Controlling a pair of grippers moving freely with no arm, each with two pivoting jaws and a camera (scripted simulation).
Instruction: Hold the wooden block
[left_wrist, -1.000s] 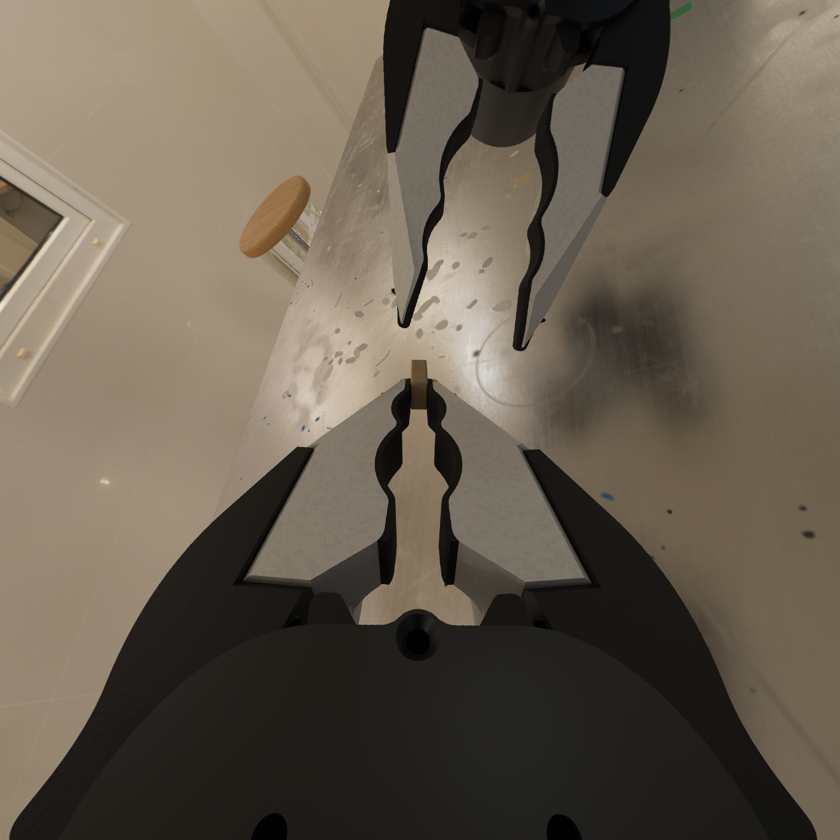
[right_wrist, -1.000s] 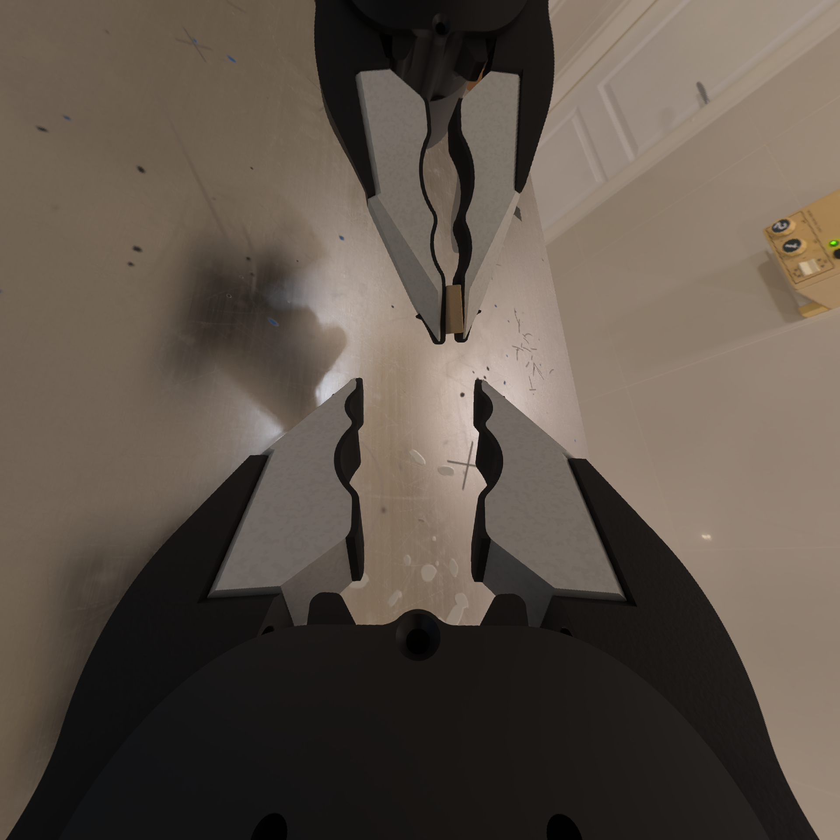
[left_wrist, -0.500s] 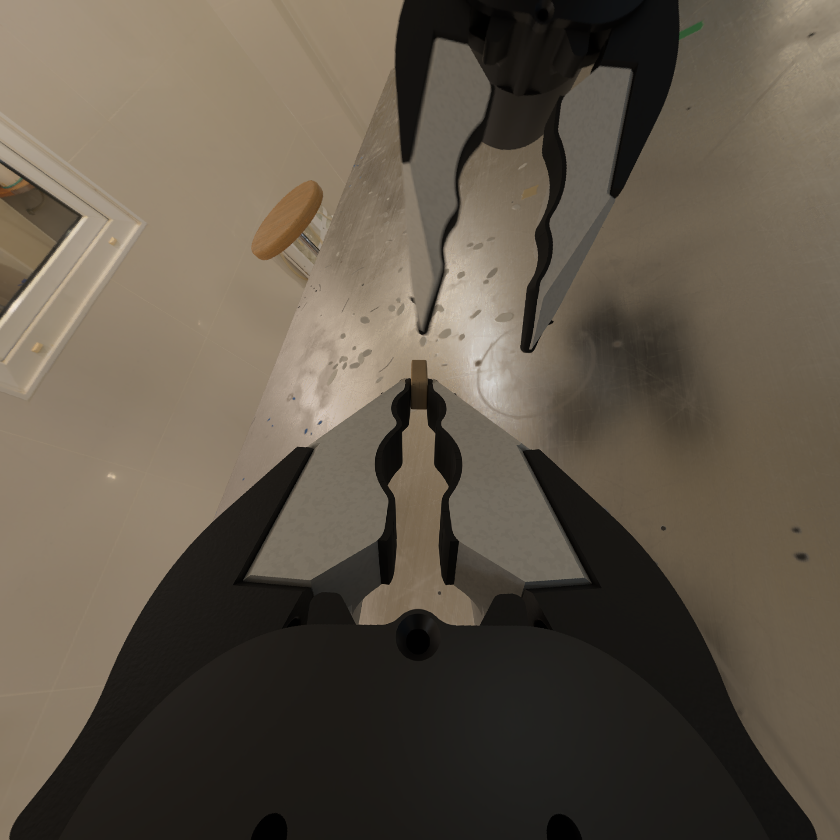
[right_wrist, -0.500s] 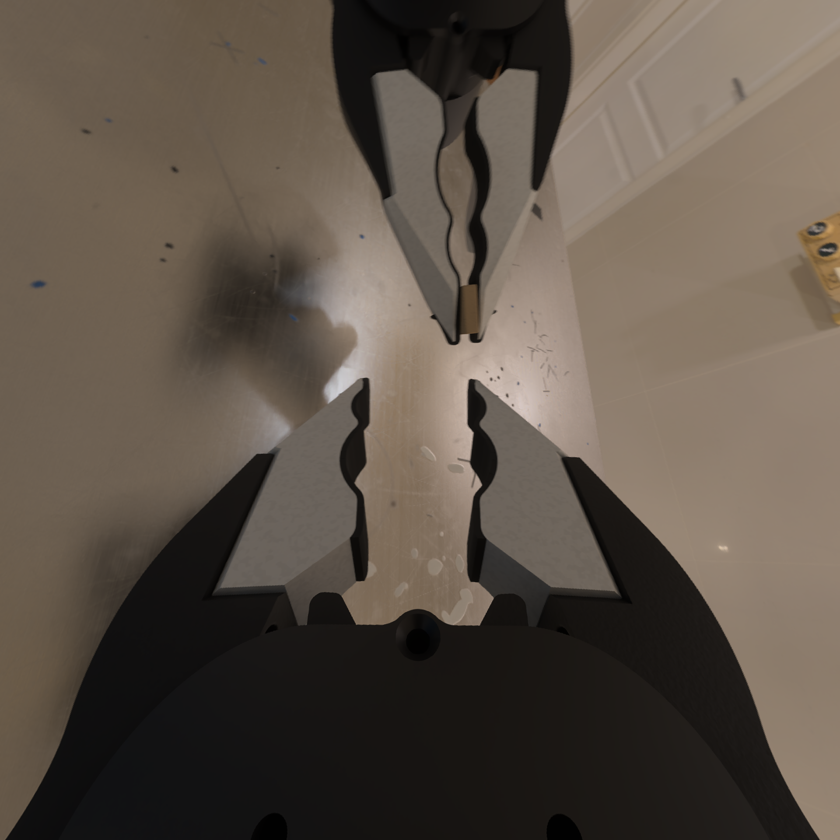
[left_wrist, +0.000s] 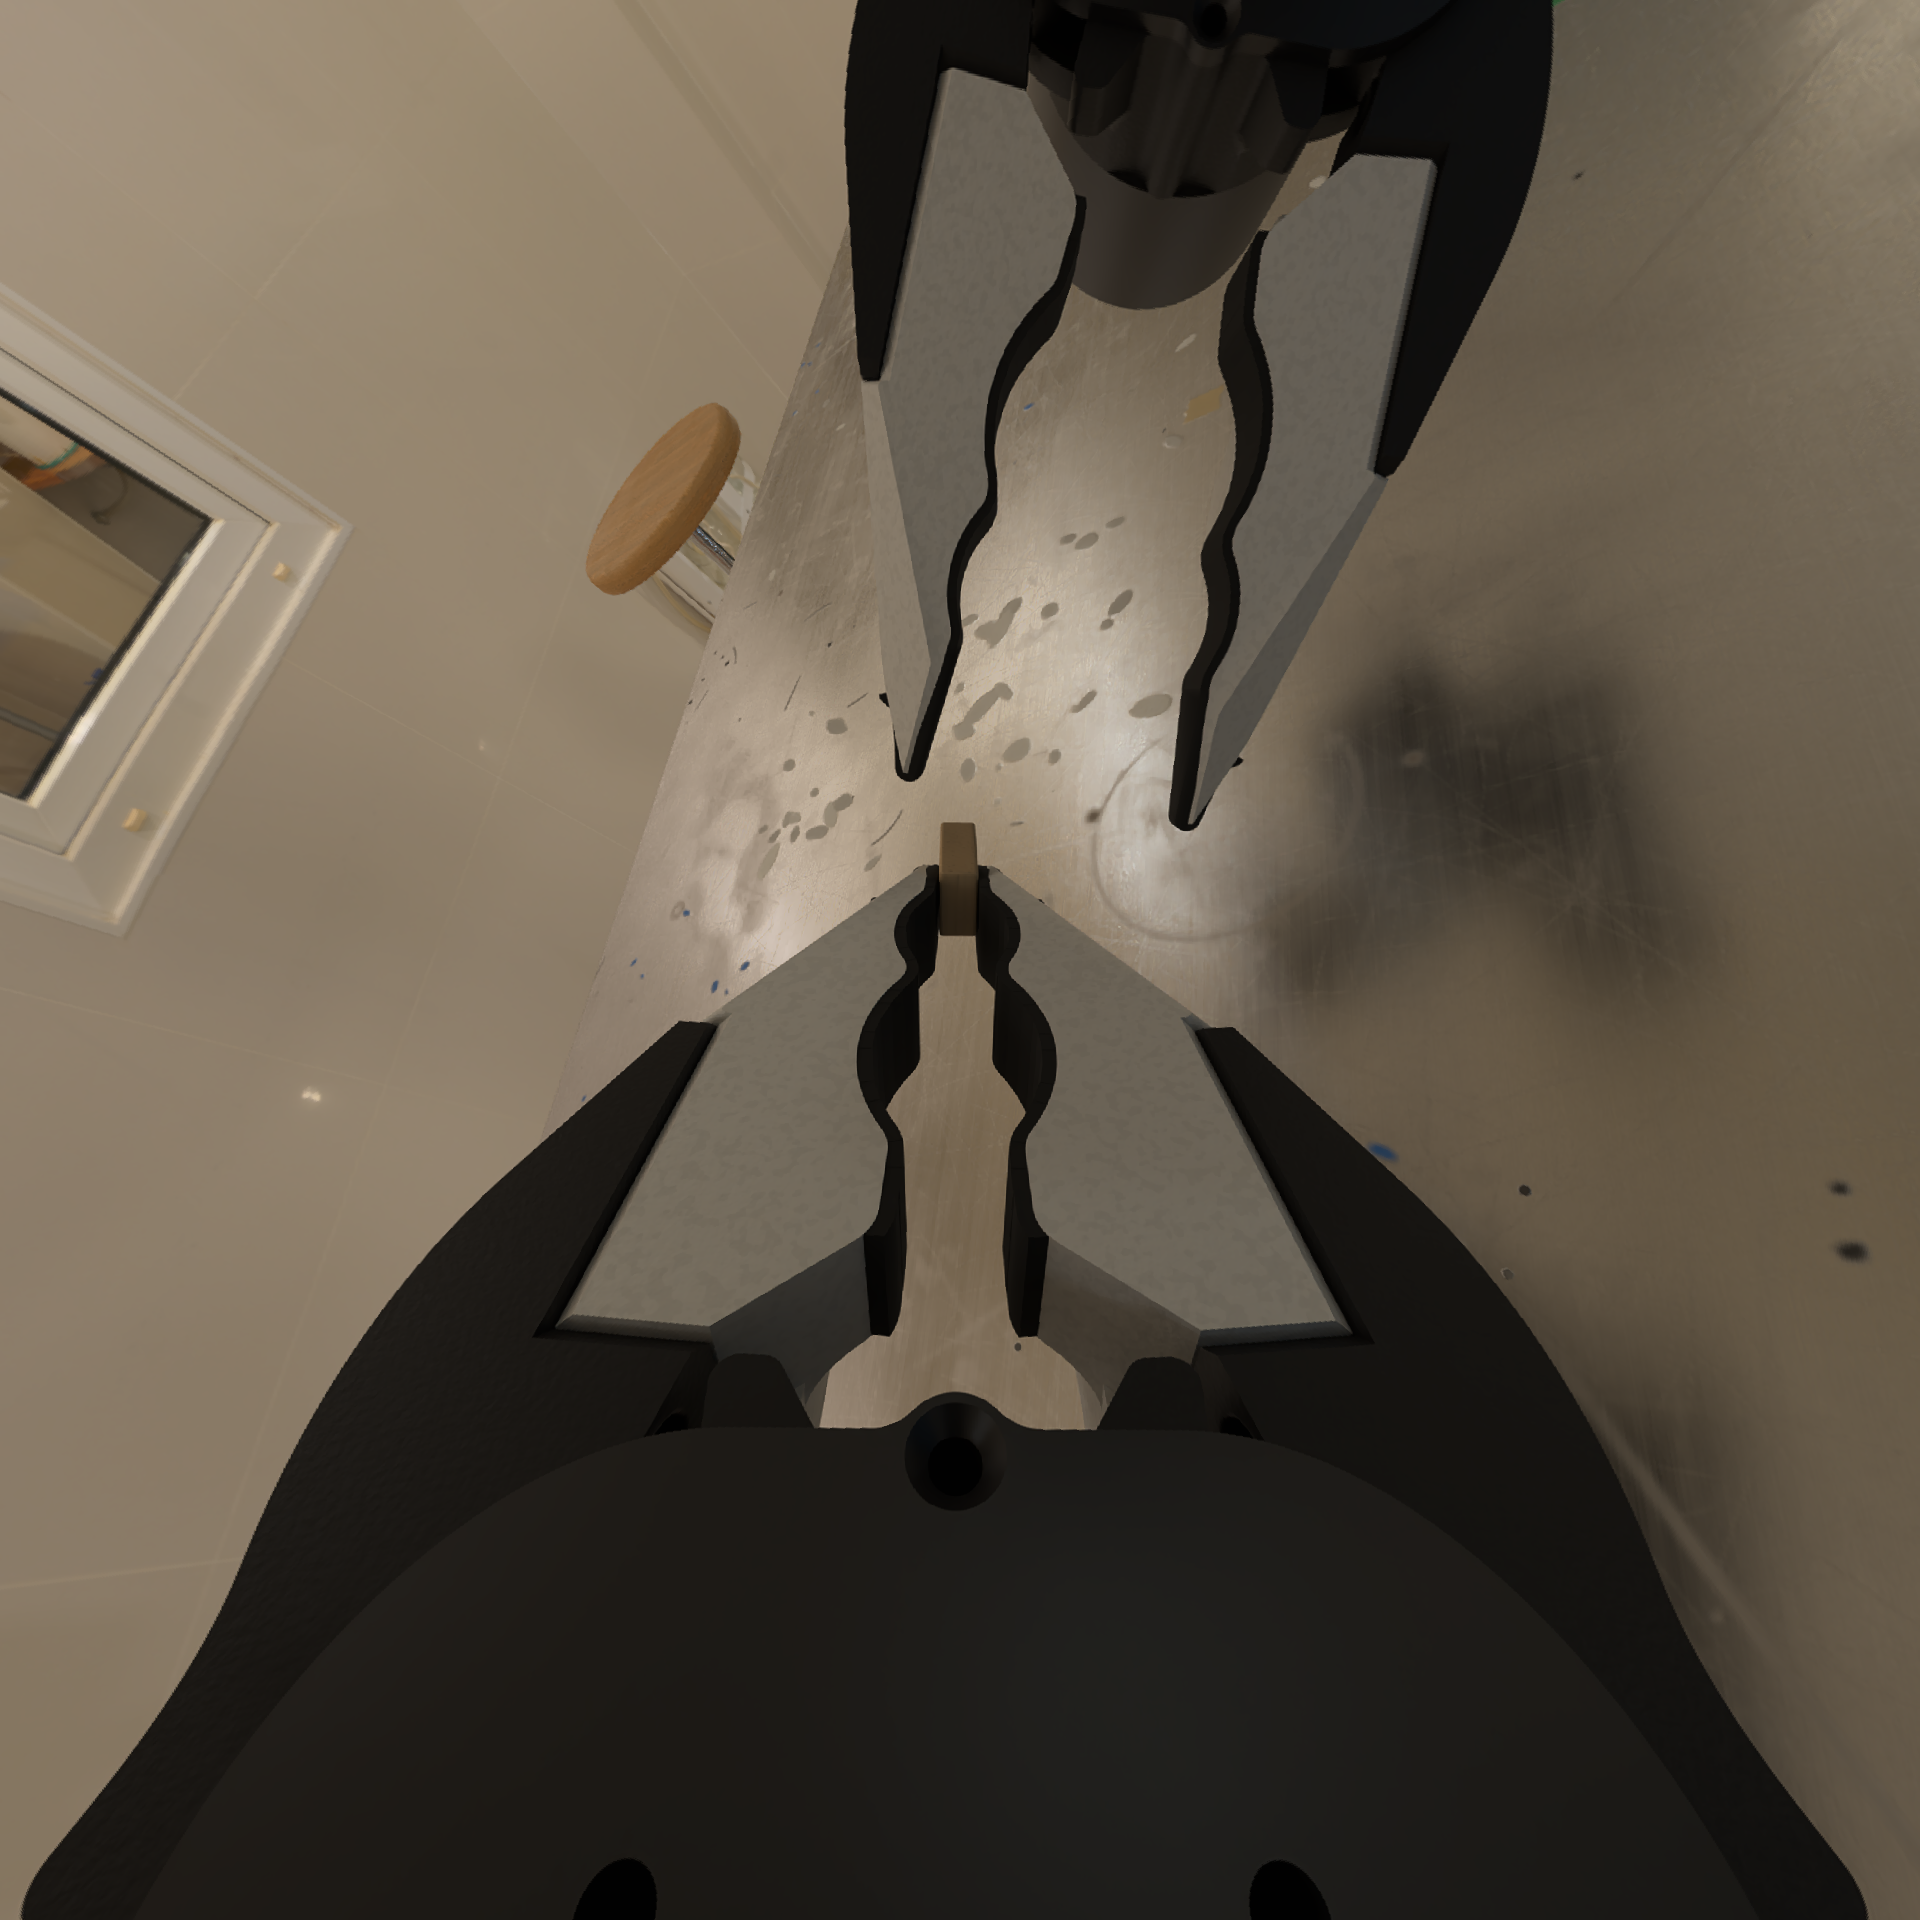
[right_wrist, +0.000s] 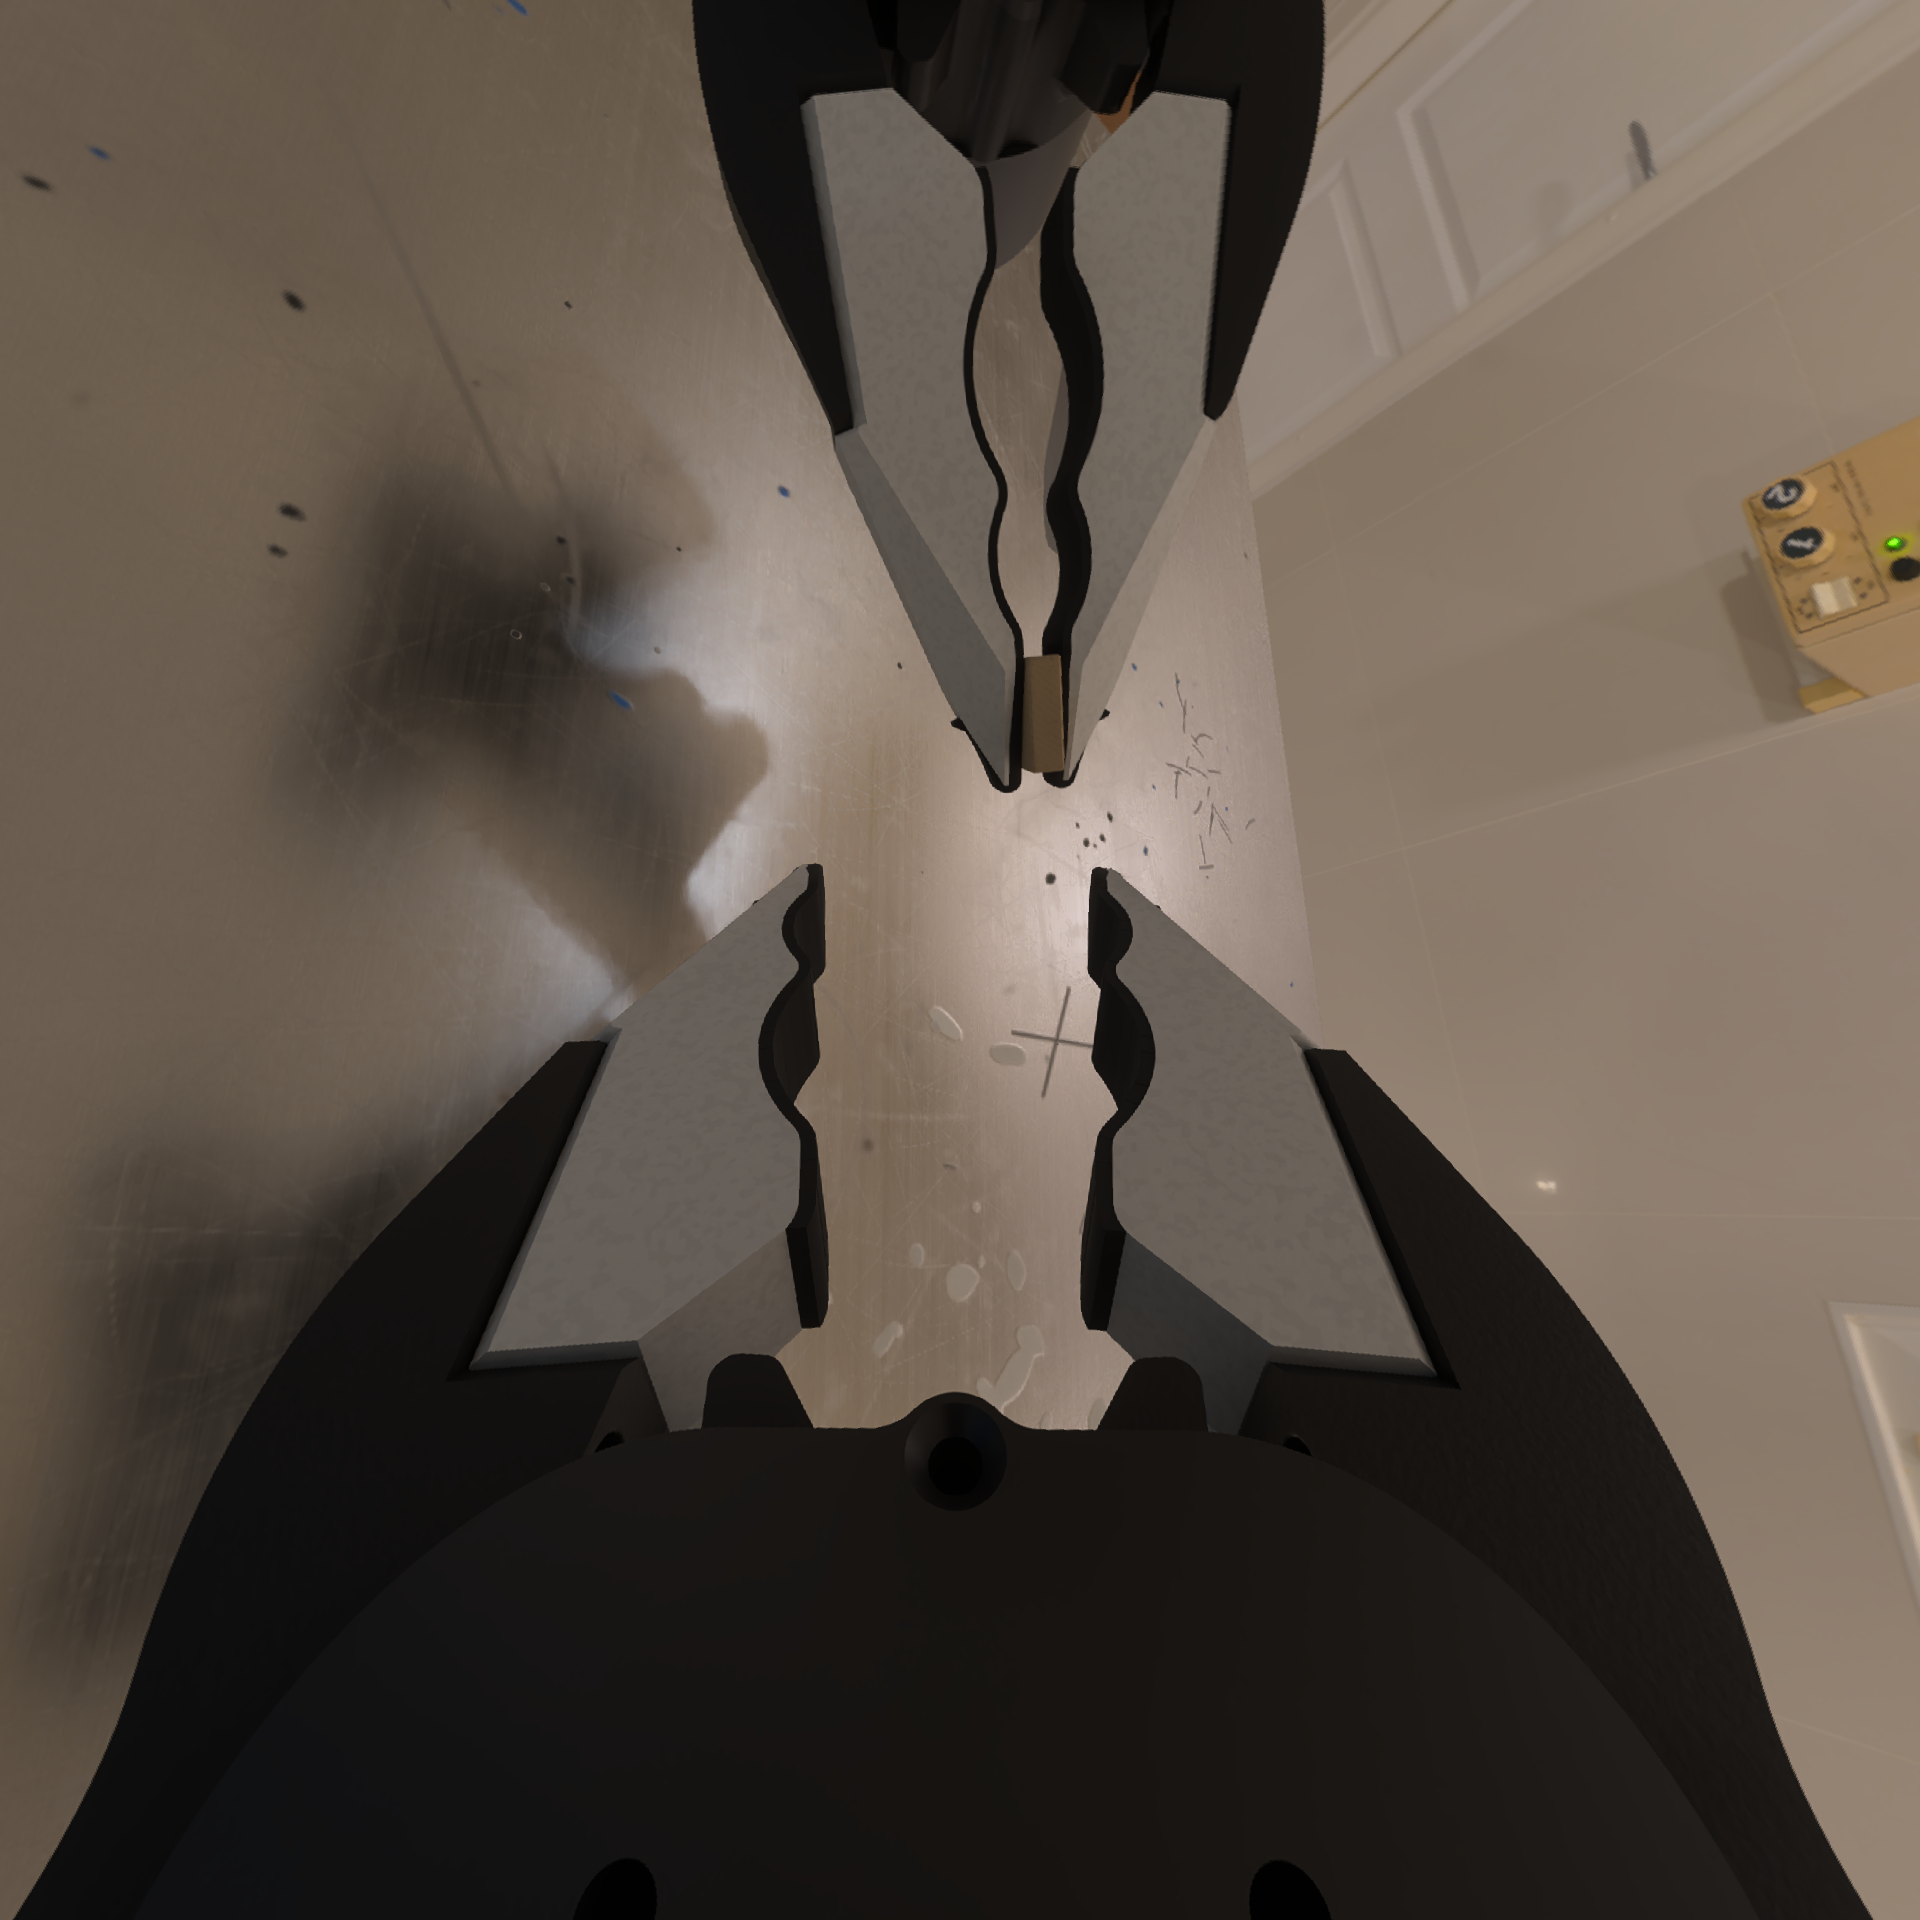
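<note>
1. left gripper is clenched on the wooden block, pinched at its fingertips, centre frame.
2. right gripper faces it from the top, jaws spread, empty, just short of the block.
3. scuffed metal table lies beneath.

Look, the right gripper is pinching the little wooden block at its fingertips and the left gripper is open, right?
Not quite: you swapped them. The left gripper pinches the wooden block at its fingertips, and the right gripper is open and empty. The left wrist view shows it, and the right wrist view shows the same from the other side.
</note>
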